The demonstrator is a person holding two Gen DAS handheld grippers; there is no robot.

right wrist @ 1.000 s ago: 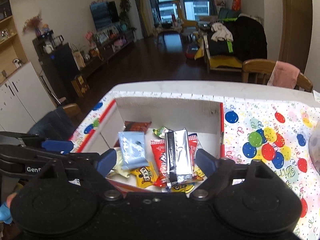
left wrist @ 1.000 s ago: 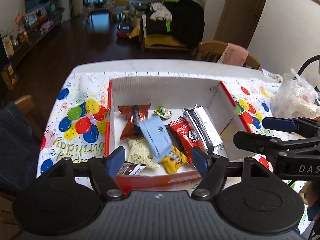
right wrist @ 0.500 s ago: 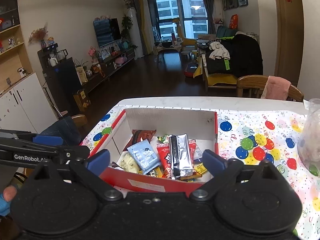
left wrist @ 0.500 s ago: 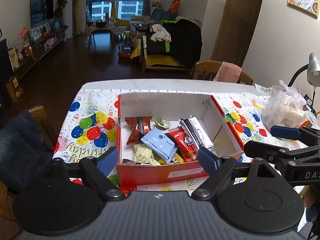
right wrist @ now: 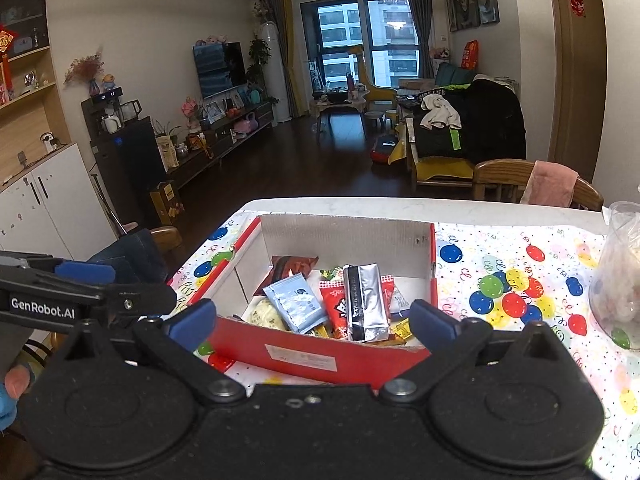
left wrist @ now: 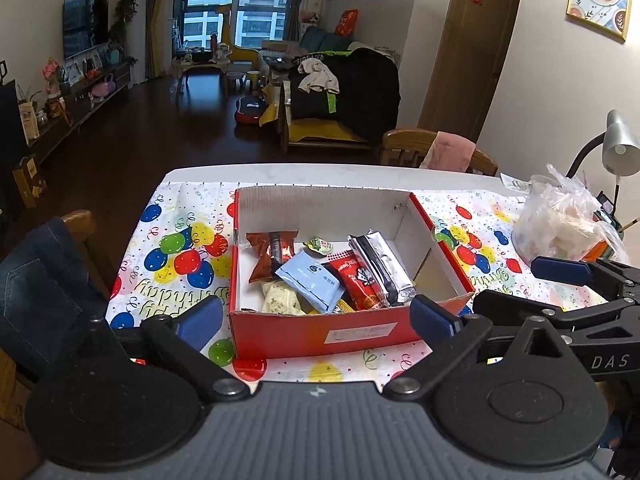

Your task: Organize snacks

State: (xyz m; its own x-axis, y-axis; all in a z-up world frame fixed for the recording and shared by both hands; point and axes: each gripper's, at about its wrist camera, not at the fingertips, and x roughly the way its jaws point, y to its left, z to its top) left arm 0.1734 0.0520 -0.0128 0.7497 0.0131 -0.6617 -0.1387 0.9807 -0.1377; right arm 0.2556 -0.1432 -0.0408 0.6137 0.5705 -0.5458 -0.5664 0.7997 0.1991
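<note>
A red cardboard box (left wrist: pixel 360 334) (right wrist: pixel 300 356) sits on the balloon tablecloth (left wrist: pixel 180 248). Inside lie several snacks: a silver packet (left wrist: pixel 380 268) (right wrist: pixel 366 300), a light blue packet (left wrist: pixel 312 280) (right wrist: pixel 294 304), a red packet (left wrist: pixel 358 284), a brown packet (left wrist: pixel 272 252) and a small green candy (left wrist: pixel 319 245). My left gripper (left wrist: pixel 317 318) hovers short of the box's front wall. Its jaws are opening and hold nothing. My right gripper (right wrist: pixel 312 320) stands open and empty before the box's near right corner.
A clear plastic bag (left wrist: pixel 560 224) and a desk lamp (left wrist: pixel 620 148) stand on the table's right side. A chair with a pink cloth (left wrist: pixel 448 156) is behind the table. Another chair with denim (left wrist: pixel 44 280) is at the left.
Both grippers have drawn back and up from over the box, and their jaws have spread wider. The snacks lie in the box as before.
</note>
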